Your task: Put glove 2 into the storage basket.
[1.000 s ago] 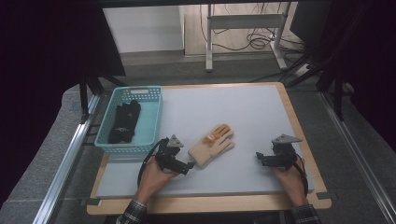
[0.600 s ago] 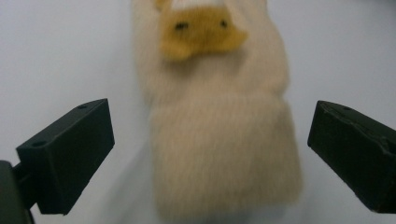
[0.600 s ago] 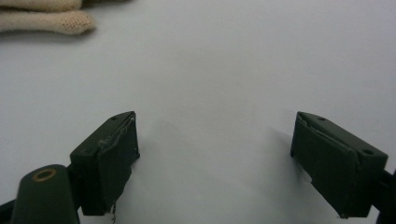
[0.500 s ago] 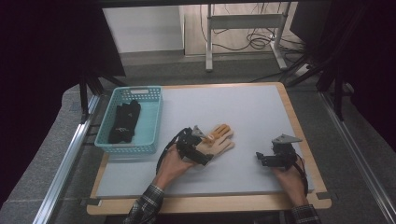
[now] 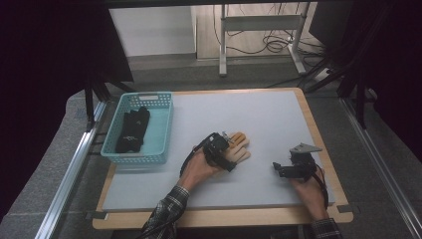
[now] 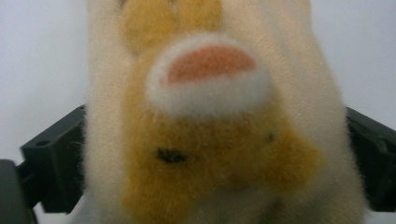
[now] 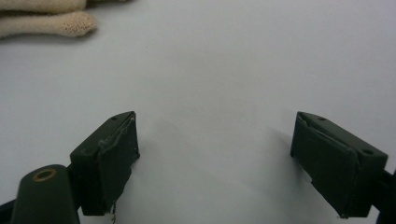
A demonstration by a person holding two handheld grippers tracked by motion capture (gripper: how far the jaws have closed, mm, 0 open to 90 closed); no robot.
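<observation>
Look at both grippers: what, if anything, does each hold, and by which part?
The left gripper has its jaws around the cream glove, across its palm, just closing; a firm hold cannot be told. The right gripper holds nothing.

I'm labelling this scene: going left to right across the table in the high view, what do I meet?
Turquoise plastic basket holding black gloves → left hand-held gripper at the fuzzy cream-and-orange glove → right hand-held gripper.
</observation>
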